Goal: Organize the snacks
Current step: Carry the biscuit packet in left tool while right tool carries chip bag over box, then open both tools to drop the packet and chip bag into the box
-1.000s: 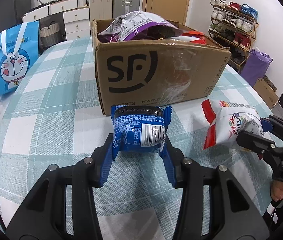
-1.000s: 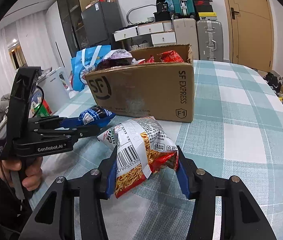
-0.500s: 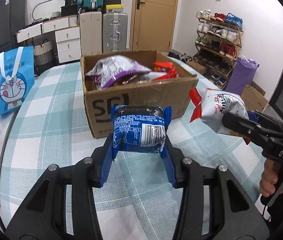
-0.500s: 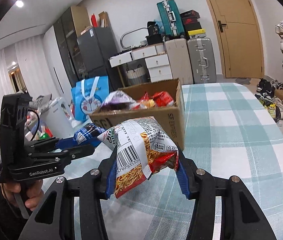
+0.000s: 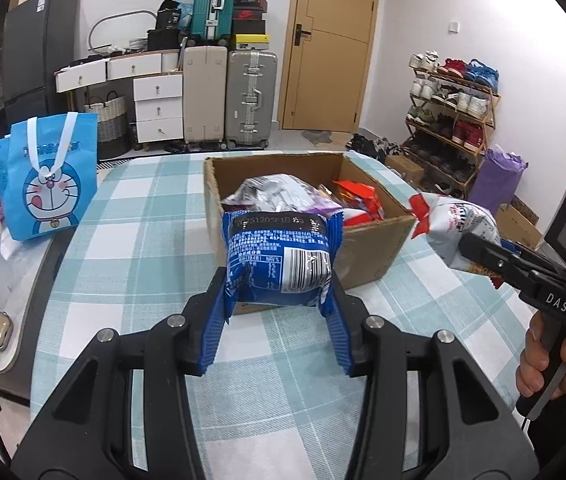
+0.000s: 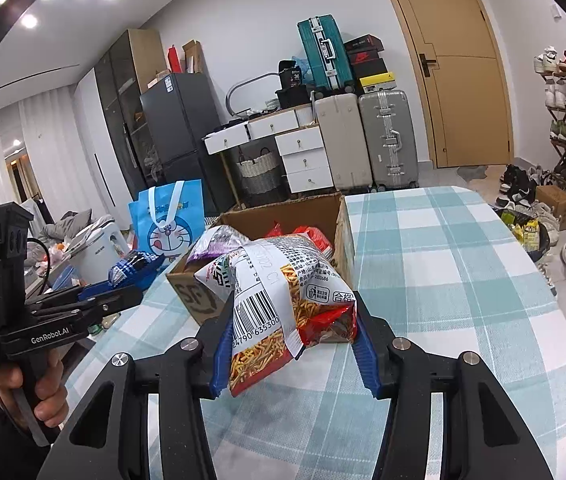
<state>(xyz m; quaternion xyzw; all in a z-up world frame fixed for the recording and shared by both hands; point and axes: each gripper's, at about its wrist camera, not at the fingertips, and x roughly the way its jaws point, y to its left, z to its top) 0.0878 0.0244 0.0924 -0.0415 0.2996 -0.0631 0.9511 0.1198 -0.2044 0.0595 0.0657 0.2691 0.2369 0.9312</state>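
Note:
My left gripper [image 5: 279, 300] is shut on a blue snack packet [image 5: 279, 258] and holds it in the air in front of the open cardboard box [image 5: 375, 248]. My right gripper [image 6: 289, 336] is shut on a red-and-white bag of snack sticks [image 6: 279, 300], also raised, just short of the box [image 6: 283, 220]. The box holds several snack bags, a purple-white one [image 5: 275, 196] and red ones [image 5: 357, 196]. In the left wrist view the right gripper [image 5: 483, 256] with its bag [image 5: 455, 228] is at the box's right corner. In the right wrist view the left gripper [image 6: 139, 276] is to the box's left.
The box stands on a table with a teal-and-white checked cloth [image 5: 131, 240]. A blue Doraemon bag [image 5: 45, 184] stands at the table's left edge. A white kettle [image 6: 97, 252] is beyond that edge. Suitcases, drawers and a shoe rack [image 5: 451, 120] line the room behind.
Both grippers have risen with their packets, from just above the table to above the box rim, so the box's contents now show from above.

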